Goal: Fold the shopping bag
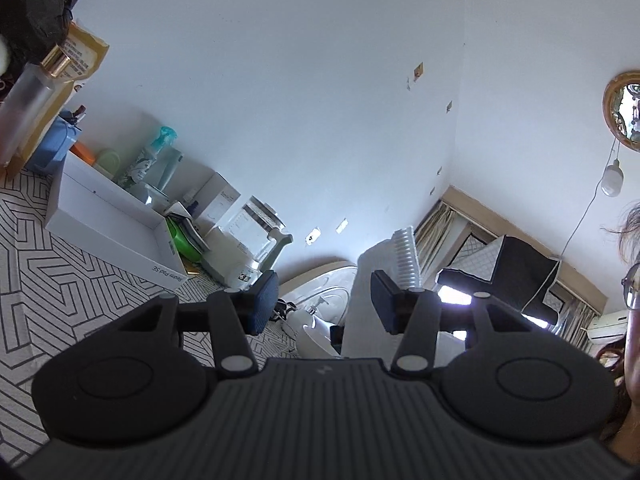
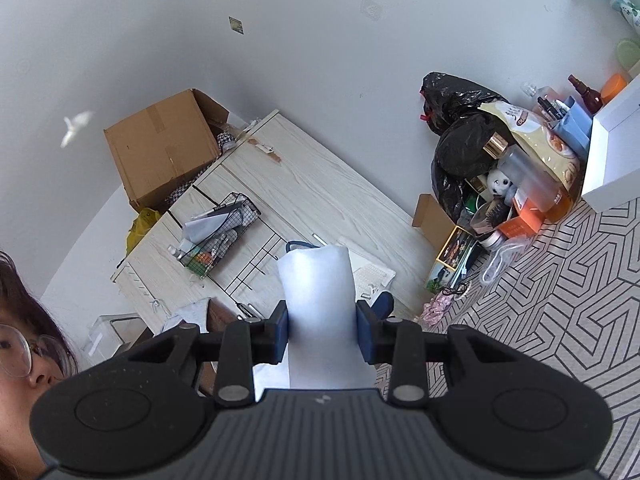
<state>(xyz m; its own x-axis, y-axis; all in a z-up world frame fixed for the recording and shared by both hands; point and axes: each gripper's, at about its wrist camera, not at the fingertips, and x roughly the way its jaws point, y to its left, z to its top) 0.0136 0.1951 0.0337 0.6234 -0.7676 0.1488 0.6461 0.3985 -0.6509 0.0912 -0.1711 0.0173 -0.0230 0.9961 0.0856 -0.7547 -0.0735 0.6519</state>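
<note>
Plain white walls (image 1: 320, 80) fill most of both views. Geometric black-and-white patterned table (image 2: 560, 300) at lower right, a pale wood cabinet (image 2: 300, 184) mid-frame, cardboard box (image 2: 160, 152) upper left, bright curtained window (image 1: 452, 220) at right.

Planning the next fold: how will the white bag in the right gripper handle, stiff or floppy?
Probably light: the white bag stands upright above the right gripper without drooping. Likely soft and compressible: it narrows where the pads pinch it. It may spring open once released.

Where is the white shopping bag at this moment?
In the right wrist view the white shopping bag stands as a folded bundle clamped between the right gripper's pads, in front of the pale wooden cabinet.
</note>
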